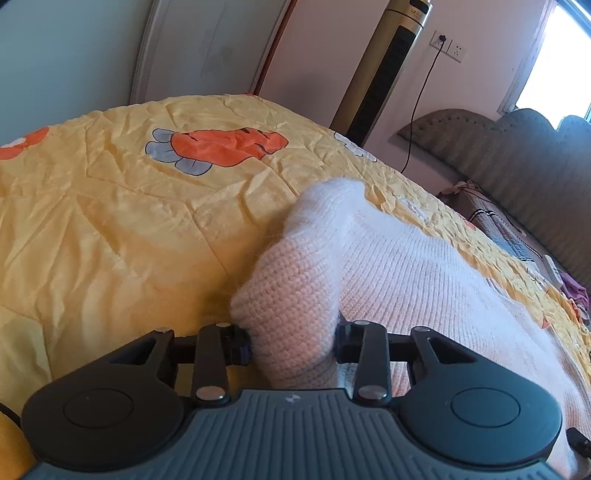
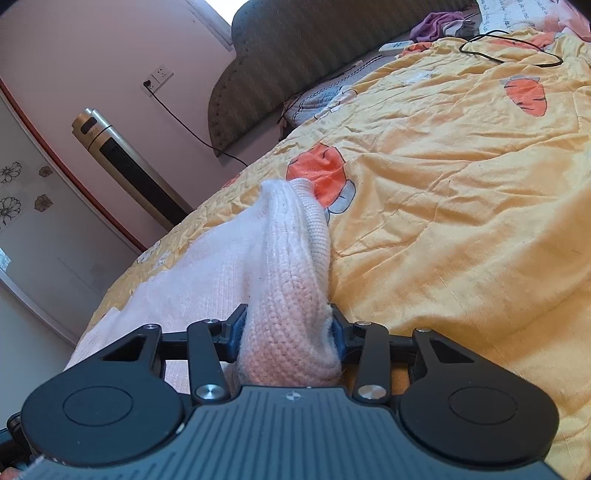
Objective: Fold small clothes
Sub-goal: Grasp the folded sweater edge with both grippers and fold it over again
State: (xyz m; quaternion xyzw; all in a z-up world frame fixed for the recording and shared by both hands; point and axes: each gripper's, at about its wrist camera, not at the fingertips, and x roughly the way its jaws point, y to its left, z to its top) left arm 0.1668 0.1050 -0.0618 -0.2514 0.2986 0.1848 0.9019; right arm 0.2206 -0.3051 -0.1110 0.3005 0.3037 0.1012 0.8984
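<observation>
A small pale pink knitted sweater [image 1: 406, 280] lies on a yellow quilt [image 1: 110, 221] printed with orange carrots. In the left wrist view my left gripper [image 1: 293, 341] is shut on a bunched fold of the knit, which bulges up between the two black fingers. In the right wrist view my right gripper [image 2: 288, 332] is shut on another thick roll of the same pink sweater [image 2: 291, 266], and the cloth stretches away from the jaws toward its far end. The rest of the garment spreads flat to the left of that roll.
The yellow quilt [image 2: 461, 221] covers the bed. A gold tower fan [image 1: 384, 70] stands by the wall beside a plugged-in socket [image 1: 441, 38]. A padded grey headboard [image 2: 314, 48] runs along the far side, with a black cable [image 2: 513, 55], a white remote [image 2: 397, 47] and purple clothes [image 2: 436, 22] near it.
</observation>
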